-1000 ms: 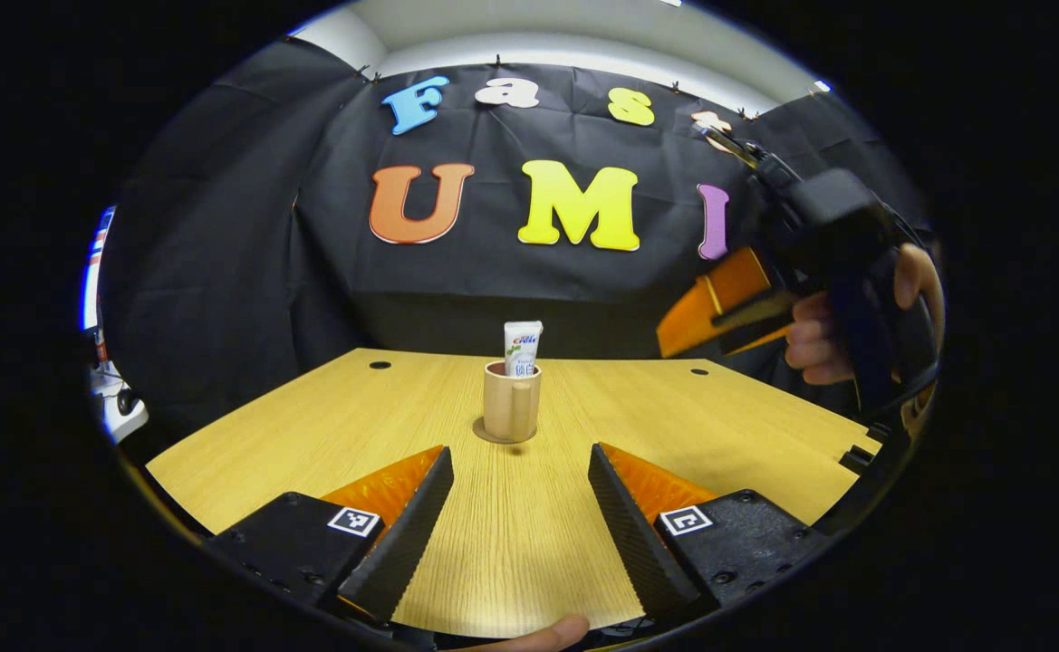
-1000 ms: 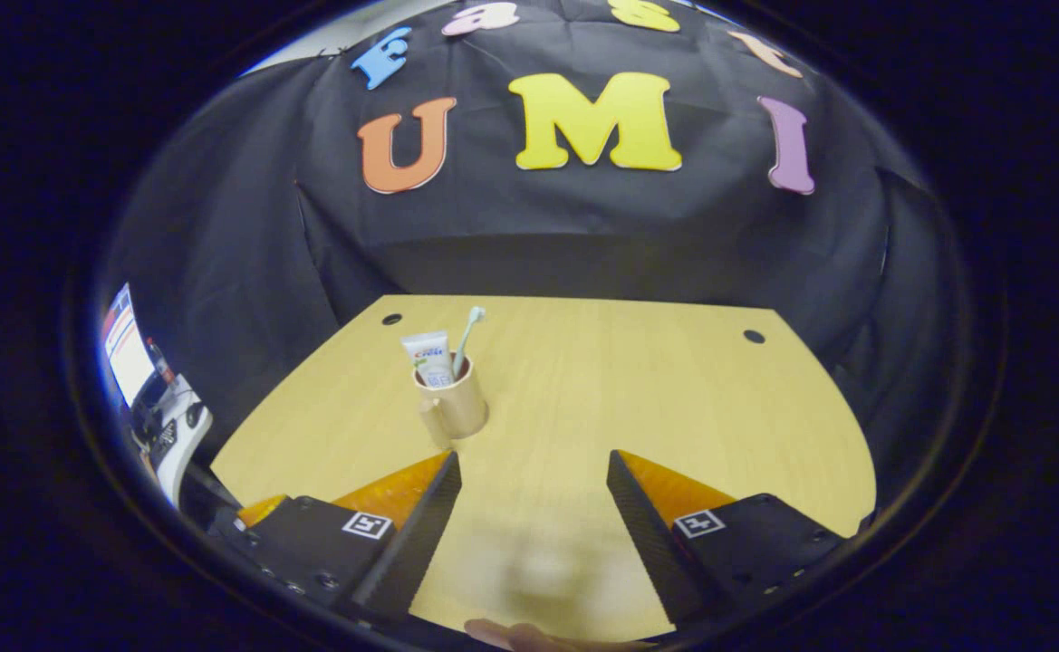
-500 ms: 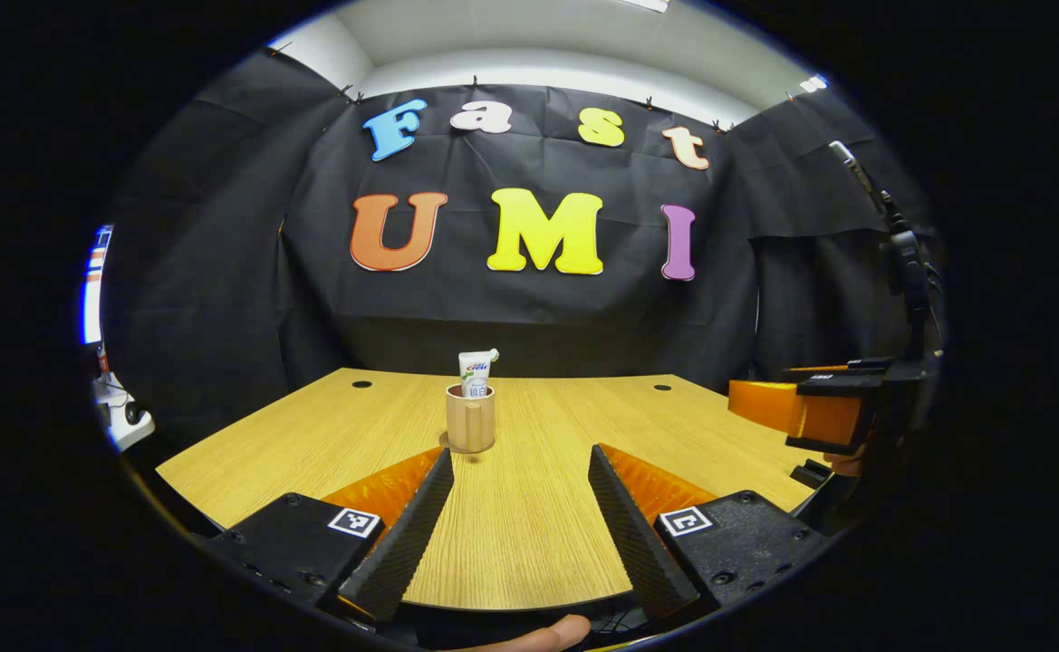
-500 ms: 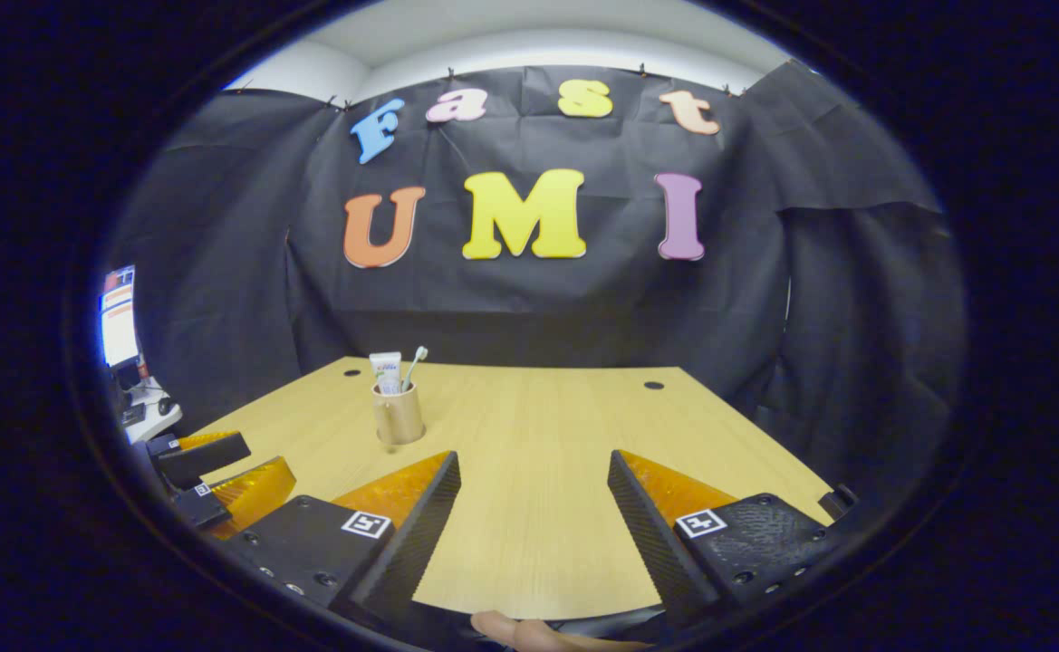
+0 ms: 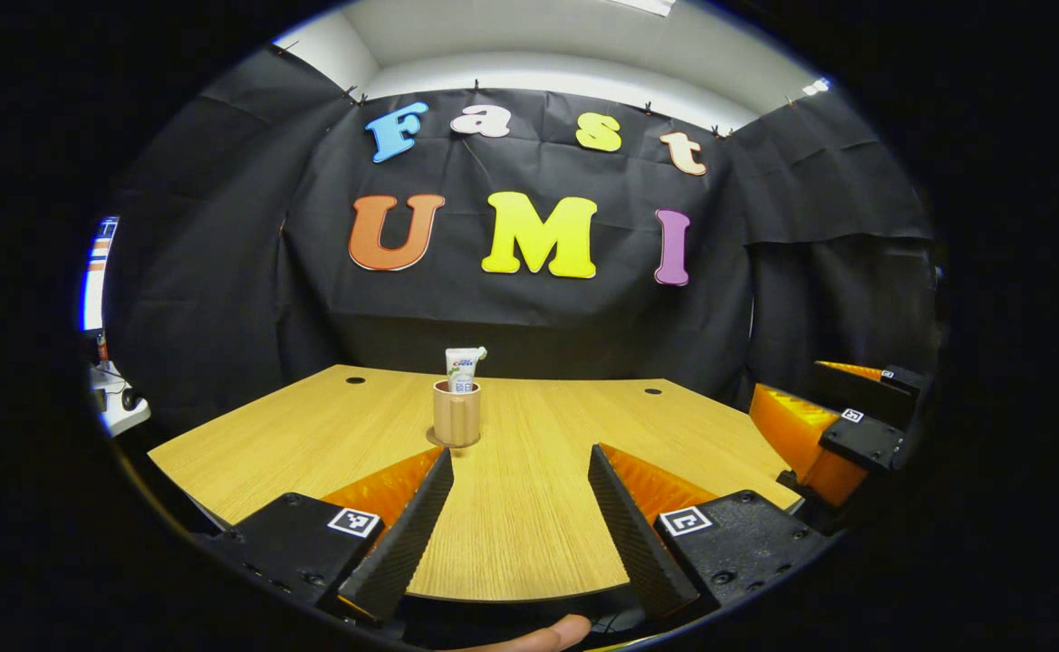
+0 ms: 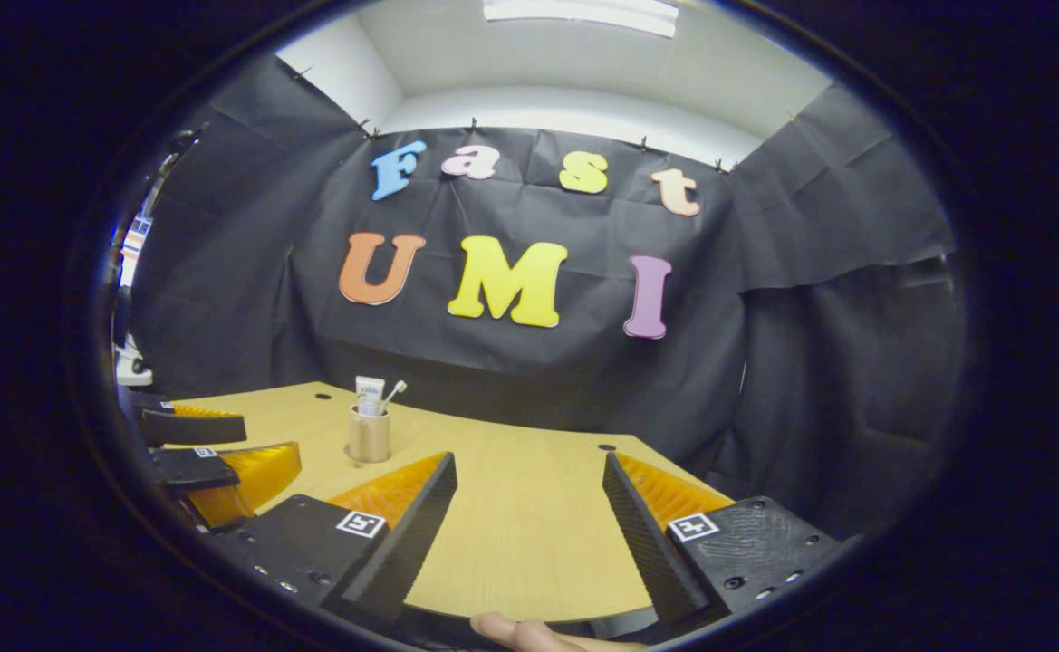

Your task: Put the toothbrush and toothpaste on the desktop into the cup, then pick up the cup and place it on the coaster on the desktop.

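Now both grippers have drawn back, jaws wide and empty; the cup [image 5: 457, 414] with toothpaste [image 5: 462, 369] and toothbrush [image 6: 393, 393] stands far off on its coaster [image 5: 437, 441], apparently finished.

The desk [image 5: 529, 534] is pale wood-grain laminate with a smooth, faintly satin top. The cup [image 5: 456, 414] looks like matt plastic, ribbed on its side. The toothpaste [image 5: 461, 370] tube is glossy printed plastic. The left tool [image 5: 518, 525] has ridged, matt fingers [image 5: 402, 543]; the wall cloth [image 5: 221, 272] is dull, creased fabric.
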Tool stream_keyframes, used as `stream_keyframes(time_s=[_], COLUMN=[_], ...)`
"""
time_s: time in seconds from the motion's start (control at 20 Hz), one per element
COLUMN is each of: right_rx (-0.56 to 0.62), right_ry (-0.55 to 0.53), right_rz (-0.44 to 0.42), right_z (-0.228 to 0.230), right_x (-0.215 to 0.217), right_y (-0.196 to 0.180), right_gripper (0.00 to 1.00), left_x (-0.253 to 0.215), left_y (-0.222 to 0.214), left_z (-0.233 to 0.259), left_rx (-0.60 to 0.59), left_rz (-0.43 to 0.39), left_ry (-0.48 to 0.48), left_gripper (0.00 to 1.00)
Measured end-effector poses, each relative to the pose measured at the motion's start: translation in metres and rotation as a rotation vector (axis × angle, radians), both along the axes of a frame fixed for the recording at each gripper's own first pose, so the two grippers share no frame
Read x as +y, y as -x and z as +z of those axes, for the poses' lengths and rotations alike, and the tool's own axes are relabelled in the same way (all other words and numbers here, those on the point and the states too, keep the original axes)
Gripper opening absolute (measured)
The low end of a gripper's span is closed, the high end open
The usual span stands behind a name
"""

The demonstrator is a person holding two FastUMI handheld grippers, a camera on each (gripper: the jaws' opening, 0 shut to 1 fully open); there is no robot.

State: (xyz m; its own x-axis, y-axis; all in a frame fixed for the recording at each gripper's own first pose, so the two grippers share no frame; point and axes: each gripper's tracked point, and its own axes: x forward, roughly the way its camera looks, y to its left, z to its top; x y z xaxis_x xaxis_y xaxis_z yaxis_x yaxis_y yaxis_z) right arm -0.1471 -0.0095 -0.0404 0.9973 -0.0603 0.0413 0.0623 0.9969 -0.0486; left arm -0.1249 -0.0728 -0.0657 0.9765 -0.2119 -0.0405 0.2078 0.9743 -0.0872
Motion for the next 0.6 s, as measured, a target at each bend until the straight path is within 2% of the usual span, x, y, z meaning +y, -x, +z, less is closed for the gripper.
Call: stream_keyframes(time_s=[0.45, 0.6], right_rx=[0.006, 0.024], right_ry=[-0.034, -0.074], right_rz=[-0.042, -0.024], right_z=[-0.001, -0.003], right_x=[-0.013, -0.012], right_y=[-0.002, -0.004], right_gripper=[0.96, 0.96], left_x=[0.004, 0.000], left_y=[0.003, 0.004], left_z=[0.003, 0.006], left_rx=[-0.017, -0.028], left_rz=[-0.001, -0.010], left_ry=[-0.017, -0.027], left_gripper=[0.96, 0.96])
